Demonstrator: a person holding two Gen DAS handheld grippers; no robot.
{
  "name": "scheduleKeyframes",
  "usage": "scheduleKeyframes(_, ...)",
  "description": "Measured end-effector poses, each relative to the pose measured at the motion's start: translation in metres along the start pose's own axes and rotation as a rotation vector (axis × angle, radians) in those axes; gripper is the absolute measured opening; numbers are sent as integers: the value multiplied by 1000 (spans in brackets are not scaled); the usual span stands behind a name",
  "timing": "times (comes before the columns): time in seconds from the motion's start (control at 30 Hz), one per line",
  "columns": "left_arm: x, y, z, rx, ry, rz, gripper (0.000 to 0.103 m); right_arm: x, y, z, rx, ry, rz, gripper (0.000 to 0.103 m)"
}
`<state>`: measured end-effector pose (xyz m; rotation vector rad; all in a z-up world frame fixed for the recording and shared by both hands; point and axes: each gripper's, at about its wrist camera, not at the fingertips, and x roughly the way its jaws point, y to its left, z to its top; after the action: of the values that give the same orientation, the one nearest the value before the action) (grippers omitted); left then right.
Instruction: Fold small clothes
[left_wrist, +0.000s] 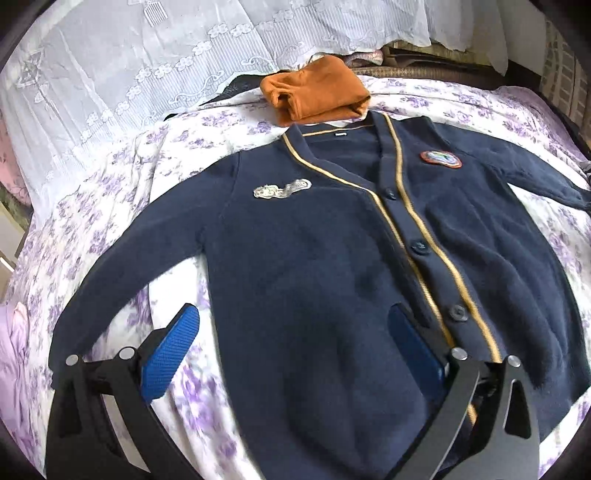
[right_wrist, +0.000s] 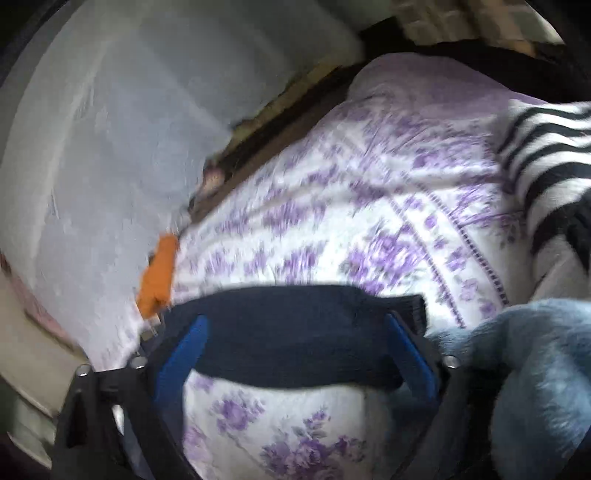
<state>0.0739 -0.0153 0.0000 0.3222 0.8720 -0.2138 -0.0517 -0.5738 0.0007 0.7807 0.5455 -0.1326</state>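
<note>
A navy cardigan (left_wrist: 325, 266) with gold trim, buttons and two chest patches lies spread flat, front up, on a purple-flowered bedsheet (left_wrist: 110, 206). My left gripper (left_wrist: 295, 332) is open and empty, hovering over the cardigan's lower body near its hem. In the blurred right wrist view, the cardigan's navy sleeve (right_wrist: 295, 332) runs across between the blue pads of my open right gripper (right_wrist: 299, 332), with the cuff at the right pad. I cannot tell if the pads touch the sleeve.
A folded orange garment (left_wrist: 314, 96) lies beyond the cardigan's collar, also in the right wrist view (right_wrist: 159, 277). A white lace curtain (left_wrist: 147, 55) hangs behind the bed. A black-and-white striped cloth (right_wrist: 546, 162) and a blue fleece item (right_wrist: 535, 369) lie at the right.
</note>
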Motion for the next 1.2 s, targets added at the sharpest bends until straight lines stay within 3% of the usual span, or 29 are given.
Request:
scheduleKeyframes(0.1,21,4,-14,-18,36,-34,99,-4,8,2,71,-15,-25,92)
scheduleKeyframes(0.2,28,14,-16,-70,63,-117,99,26,17,5,11,102,-244,83)
scheduleKeyframes(0.3,23,28,-17,-149,59,-224,99,33,19,7,15,128,-331,81)
scheduleKeyframes(0.4,25,33,-17,-188,71,-270,99,33,26,8,34,120,-363,81)
scheduleKeyframes(0.47,23,32,-18,-178,70,-275,99,31,48,7,-48,113,-400,81)
scheduleKeyframes(0.53,19,27,-18,-157,65,-264,99,36,57,5,-140,94,-510,82)
scheduleKeyframes(0.6,16,20,-18,-110,51,-218,99,44,40,9,-85,149,-555,82)
scheduleKeyframes(0.73,12,14,-3,-58,34,-134,99,64,29,3,-138,221,-643,81)
scheduleKeyframes(0.87,14,-4,40,-2,19,-124,99,78,20,2,-140,249,-616,86)
scheduleKeyframes(0.97,30,-28,70,28,17,-82,99,71,21,3,-119,206,-506,88)
scheduleKeyframes(1.0,37,-36,78,31,29,-76,99,64,23,2,-108,187,-433,86)
scheduleKeyframes(1.1,59,-58,90,31,61,-103,99,56,22,-4,-100,170,-360,75)
scheduleKeyframes(1.17,73,-66,82,35,75,-105,99,54,19,-6,-92,155,-352,59)
scheduleKeyframes(1.2,80,-68,74,36,68,-102,99,54,16,-7,-85,149,-343,43)
